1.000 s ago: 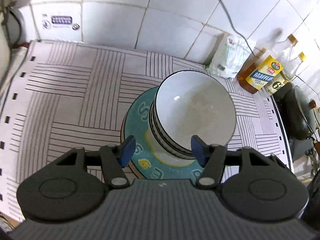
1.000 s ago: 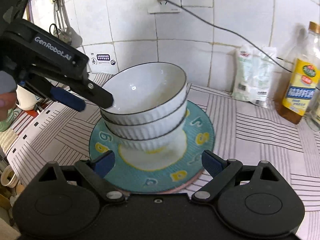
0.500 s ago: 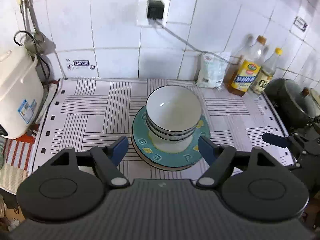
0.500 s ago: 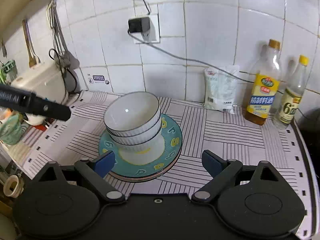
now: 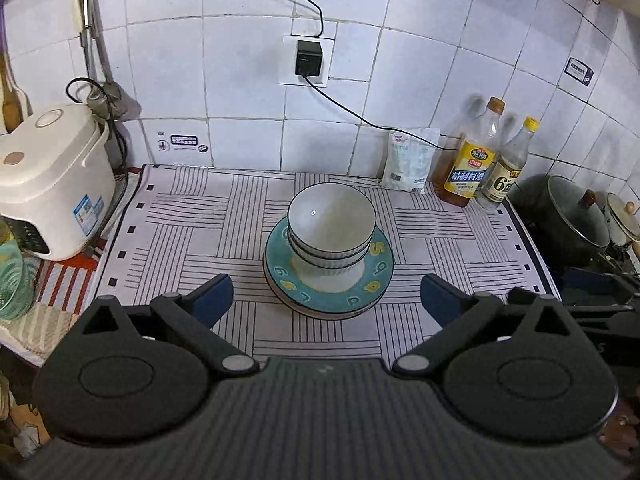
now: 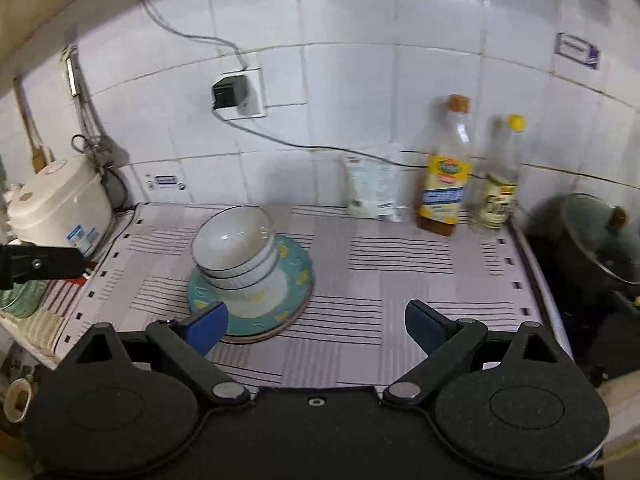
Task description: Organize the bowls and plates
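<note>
Stack of white bowls (image 5: 331, 226) sits on teal plates (image 5: 372, 286), mid-tabletop (image 5: 180, 216) on the striped mat. Left tongs (image 5: 326, 300) opening — nothing between the blue pads. Right tongs (image 6: 316, 326) spread wide, empty, well apart from the stack. Bottles (image 5: 470, 160) stand against the tiled wall.

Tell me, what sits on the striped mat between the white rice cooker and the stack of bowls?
Nothing: in the left wrist view, only bare striped mat lies between the white rice cooker and the stack of white bowls.
</note>
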A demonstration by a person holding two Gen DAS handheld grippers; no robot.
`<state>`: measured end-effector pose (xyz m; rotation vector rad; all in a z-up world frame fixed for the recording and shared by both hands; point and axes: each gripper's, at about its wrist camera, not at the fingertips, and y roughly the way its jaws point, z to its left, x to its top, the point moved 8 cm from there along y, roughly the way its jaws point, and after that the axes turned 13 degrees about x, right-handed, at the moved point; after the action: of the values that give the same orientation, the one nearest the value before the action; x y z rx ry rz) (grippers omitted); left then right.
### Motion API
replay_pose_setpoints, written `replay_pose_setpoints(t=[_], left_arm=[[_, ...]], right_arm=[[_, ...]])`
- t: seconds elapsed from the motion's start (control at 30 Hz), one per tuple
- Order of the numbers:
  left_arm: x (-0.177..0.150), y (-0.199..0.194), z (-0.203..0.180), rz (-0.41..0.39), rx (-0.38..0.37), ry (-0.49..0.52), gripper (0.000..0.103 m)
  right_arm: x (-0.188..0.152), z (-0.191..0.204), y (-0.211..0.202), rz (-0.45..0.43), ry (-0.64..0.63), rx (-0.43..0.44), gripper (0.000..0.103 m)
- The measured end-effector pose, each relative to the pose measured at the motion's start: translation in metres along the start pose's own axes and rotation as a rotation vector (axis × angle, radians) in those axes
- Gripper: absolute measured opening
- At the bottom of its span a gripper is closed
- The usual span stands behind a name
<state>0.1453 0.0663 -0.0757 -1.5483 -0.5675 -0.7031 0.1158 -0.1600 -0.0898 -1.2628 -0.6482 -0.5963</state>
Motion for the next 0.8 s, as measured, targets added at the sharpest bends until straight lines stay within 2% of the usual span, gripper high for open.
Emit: replay_pose_setpoints(t=[0.27, 0.43, 0.57, 0.8], left_arm=[[-0.014, -0.011, 0.004, 0.039, 0.074, 0.024, 0.103], [-0.024, -0.015, 0.002, 0.037, 0.098, 0.038, 0.103], [-0.032, -0.017, 0.001, 0.045, 0.107, 0.045, 0.103], [-0.034, -0.022, 0.005, 0.016, 0.142, 0.044, 0.103]], right_arm=[[-0.005, 0.001, -0.031, 0.001, -0.034, -0.077, 0.099], [-0.011, 0.002, -0.039, 0.001, -0.028, -0.068, 0.099], [-0.013, 0.002, -0.048, -0.071, -0.027, -0.084, 0.099], [-0.017, 0.008, -0.054, -0.106, -0.047, -0.088, 0.099]])
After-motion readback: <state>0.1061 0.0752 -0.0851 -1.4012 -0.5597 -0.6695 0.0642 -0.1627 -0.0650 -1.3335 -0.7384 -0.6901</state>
